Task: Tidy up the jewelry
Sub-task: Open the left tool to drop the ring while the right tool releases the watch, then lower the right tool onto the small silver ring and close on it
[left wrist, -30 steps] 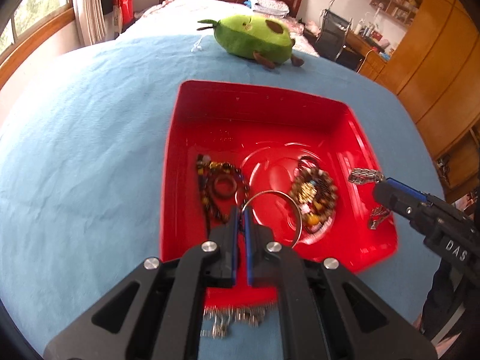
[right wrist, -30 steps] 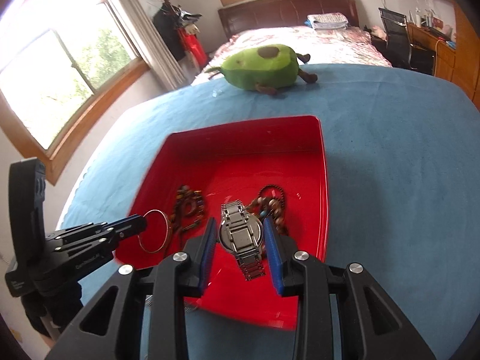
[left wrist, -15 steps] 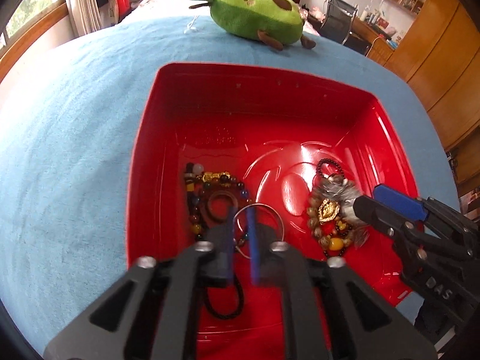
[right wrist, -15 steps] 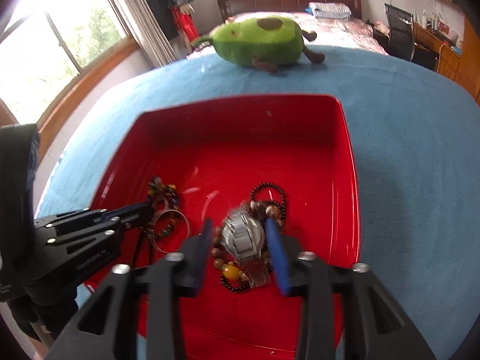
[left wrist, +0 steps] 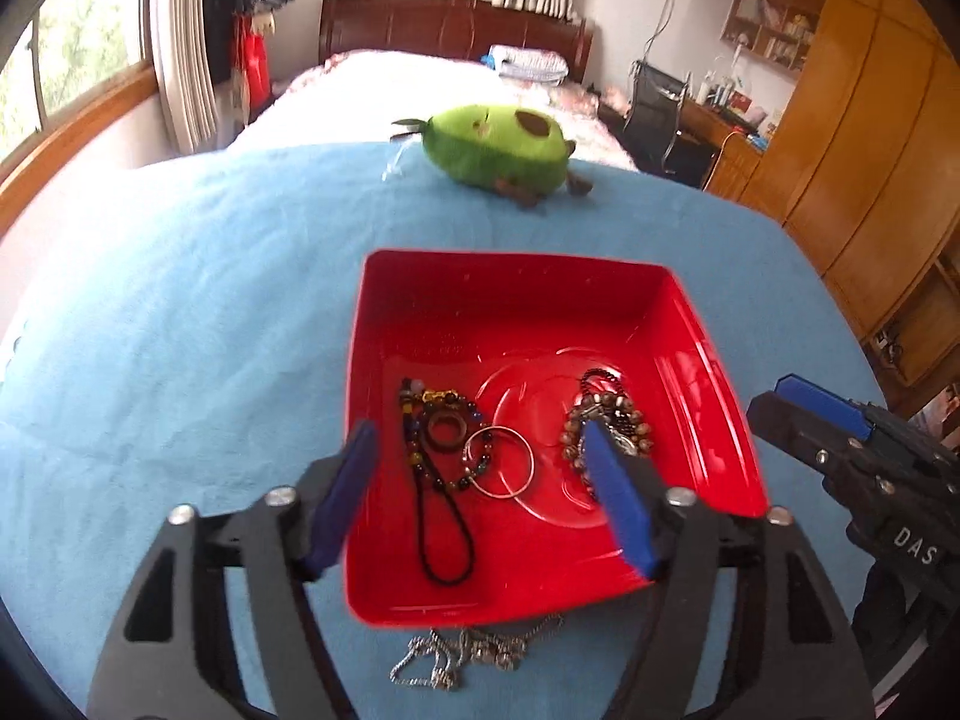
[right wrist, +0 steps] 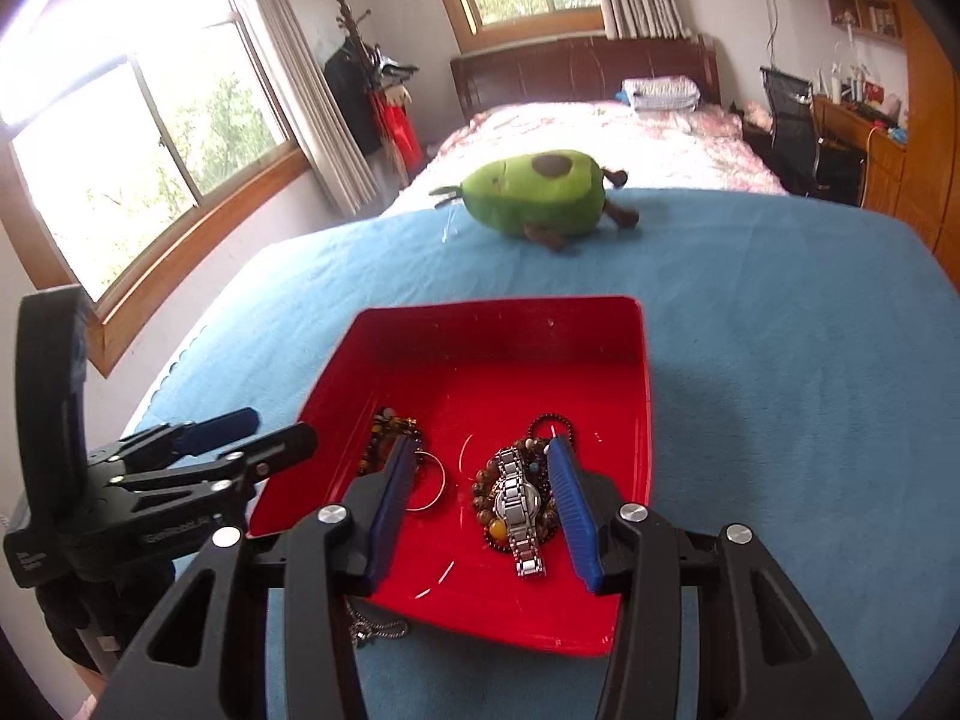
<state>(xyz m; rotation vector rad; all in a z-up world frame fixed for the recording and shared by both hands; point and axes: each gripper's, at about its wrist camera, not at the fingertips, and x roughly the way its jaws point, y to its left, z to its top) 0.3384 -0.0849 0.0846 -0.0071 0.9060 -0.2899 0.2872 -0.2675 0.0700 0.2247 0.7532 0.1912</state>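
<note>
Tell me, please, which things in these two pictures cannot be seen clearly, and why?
- Silver chain: right wrist view, mostly hidden behind the right gripper; its length is unclear.
- Bead bracelet: right wrist view, covered by the watch.
- Watch: left wrist view, hidden by the left gripper pad.
- Shelf items: too small.

One red tray (left wrist: 516,294), one silver bangle (left wrist: 501,462), one watch (right wrist: 521,504), one plush avocado (left wrist: 495,147), two hand-held grippers.
</note>
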